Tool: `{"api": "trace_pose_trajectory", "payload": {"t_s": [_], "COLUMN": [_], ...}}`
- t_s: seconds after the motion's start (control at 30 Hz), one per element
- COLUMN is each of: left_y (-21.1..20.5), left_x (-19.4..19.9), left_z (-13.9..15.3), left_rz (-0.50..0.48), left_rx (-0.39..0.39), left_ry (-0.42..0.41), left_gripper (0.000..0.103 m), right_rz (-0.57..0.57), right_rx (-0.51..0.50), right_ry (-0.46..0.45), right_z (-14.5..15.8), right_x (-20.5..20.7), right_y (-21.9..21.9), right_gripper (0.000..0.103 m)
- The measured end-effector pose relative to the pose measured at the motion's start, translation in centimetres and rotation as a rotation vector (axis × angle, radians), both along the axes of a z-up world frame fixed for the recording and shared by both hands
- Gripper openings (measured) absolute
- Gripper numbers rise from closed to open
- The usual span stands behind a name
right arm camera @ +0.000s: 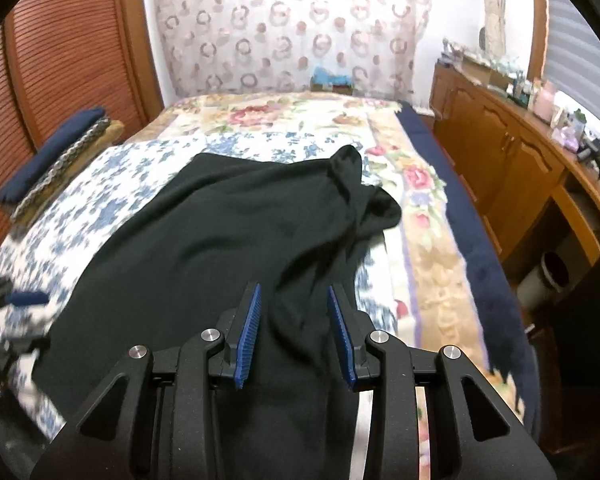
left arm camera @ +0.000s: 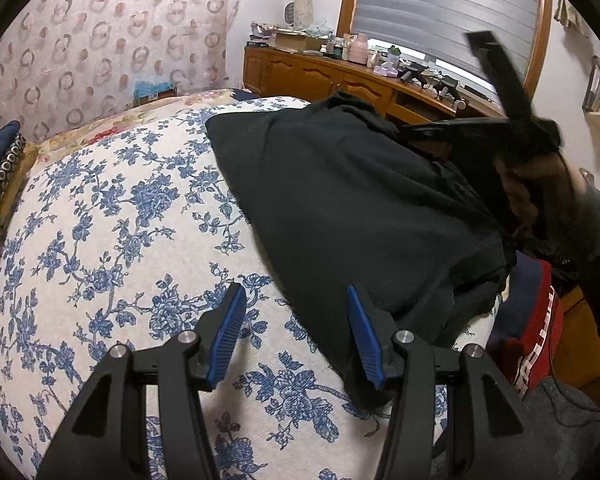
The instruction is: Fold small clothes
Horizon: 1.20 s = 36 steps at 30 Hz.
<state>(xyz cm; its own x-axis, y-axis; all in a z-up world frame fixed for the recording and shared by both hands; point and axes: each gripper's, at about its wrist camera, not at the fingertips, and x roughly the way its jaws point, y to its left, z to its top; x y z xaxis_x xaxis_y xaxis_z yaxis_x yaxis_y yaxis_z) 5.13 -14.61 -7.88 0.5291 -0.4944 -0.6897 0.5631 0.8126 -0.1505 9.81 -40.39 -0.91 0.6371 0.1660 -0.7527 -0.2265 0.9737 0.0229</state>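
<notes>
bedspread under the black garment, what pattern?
Blue flowers on white bedspread; the left wrist view shows it best.

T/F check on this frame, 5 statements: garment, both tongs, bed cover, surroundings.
1. The dark garment lies on a blue floral cover. True.
2. The left tongs are clamped on the garment. False: they stand open, with only bed cover between the pads; the right-hand pad sits at the garment's edge.
3. The right tongs are fully shut. False: the pads stand apart over the dark fabric, which does not look pinched.
4. A wooden cabinet runs along the bed under a window. True.
5. The garment is neatly folded into a square. False: it is spread out, with a bunched part at its far end.
</notes>
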Motion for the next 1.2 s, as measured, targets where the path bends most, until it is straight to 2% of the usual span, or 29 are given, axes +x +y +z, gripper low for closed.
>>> {"api": "trace_pose_trajectory", "payload": {"t_s": [0.17,0.23,0.3,0.37,0.43,0.57,0.6,0.63,0.77,0.83,0.9,1.2], "left_y": [-0.1,-0.1,-0.2,-0.3,-0.3,-0.5,-0.6,-0.6,-0.8,-0.8,-0.8,-0.9], "left_x": [0.0,0.0,-0.1,-0.3,-0.3,-0.7,-0.8,-0.8,-0.9,-0.9,-1.0,-1.7], "left_z": [0.0,-0.1,-0.2,-0.2,-0.2,-0.1,-0.1,0.0,-0.2,-0.2,-0.3,-1.0], "left_rz": [-0.001,-0.004,-0.008,-0.011,-0.015,-0.023,-0.026,-0.028,-0.032,-0.034,-0.038,-0.06], "left_rx": [0.0,0.0,0.001,0.001,0.0,0.002,0.003,0.006,0.013,0.015,0.018,0.003], "left_ry": [0.002,0.005,0.007,0.009,0.01,0.011,0.011,0.011,0.014,0.016,0.02,0.067], "left_gripper": [0.051,0.051,0.051,0.051,0.051,0.051,0.051,0.051,0.051,0.051,0.051,0.051], "right_rz": [0.006,0.014,-0.002,-0.087,-0.134,-0.147,-0.142,-0.138,-0.112,-0.098,-0.083,-0.029], "right_rx": [0.02,0.016,-0.009,-0.075,-0.055,-0.071,-0.068,-0.071,-0.091,-0.09,-0.086,-0.032], "right_ry": [0.065,0.061,0.033,-0.006,-0.004,-0.02,-0.024,-0.03,-0.053,-0.053,-0.047,-0.024], "right_z": [-1.3,-1.4,-1.2,-0.9,-0.7,0.0,0.2,0.5,1.0,0.9,0.6,-0.1], "right_x": [3.0,3.3,3.4,3.4,3.5,2.8,2.5,2.1,0.5,0.1,-1.2,-7.0], "right_y": [0.0,-0.1,-0.7,-1.7,-3.1,-3.7,-3.7,-3.5,-2.8,-2.3,-1.9,-1.1], "right_gripper": [0.031,0.009,0.002,0.002,0.002,0.002,0.004,0.014,0.026,0.036,0.041,0.044]}}
